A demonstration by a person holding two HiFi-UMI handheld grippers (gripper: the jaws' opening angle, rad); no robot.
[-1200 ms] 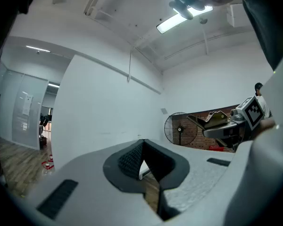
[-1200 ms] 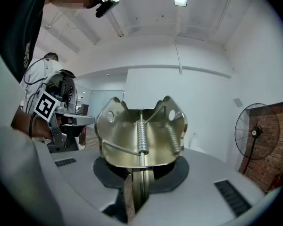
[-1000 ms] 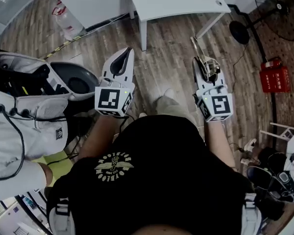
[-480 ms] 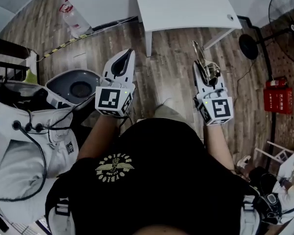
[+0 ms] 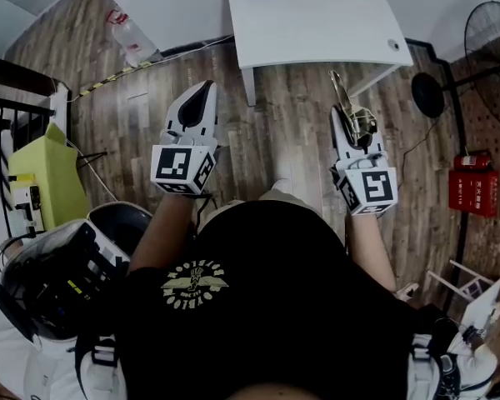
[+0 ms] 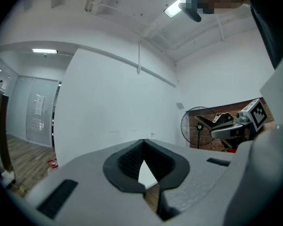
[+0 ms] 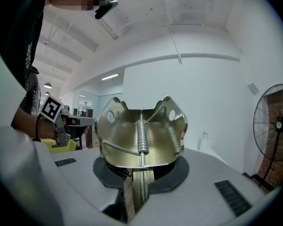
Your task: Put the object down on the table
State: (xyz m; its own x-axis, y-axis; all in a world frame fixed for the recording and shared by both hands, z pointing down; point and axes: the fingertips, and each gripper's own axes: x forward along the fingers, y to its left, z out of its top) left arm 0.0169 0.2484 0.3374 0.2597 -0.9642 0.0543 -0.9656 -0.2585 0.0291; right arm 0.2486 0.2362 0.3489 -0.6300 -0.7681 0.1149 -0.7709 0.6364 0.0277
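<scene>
carrying step, by the look: right gripper (image 7: 140,174) clamped on brass spring clip (image 7: 141,135), left gripper (image 6: 144,160) jaws together and empty; next calls for reach to white table (image 5: 317,25) ahead, lowering, release.

Table (image 5: 333,25) cut off at top edge, fan (image 5: 493,33) at right edge

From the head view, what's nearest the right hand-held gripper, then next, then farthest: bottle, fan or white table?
1. White table, just ahead.
2. Standing fan, to the right.
3. Plastic bottle, far left, on the floor.
</scene>
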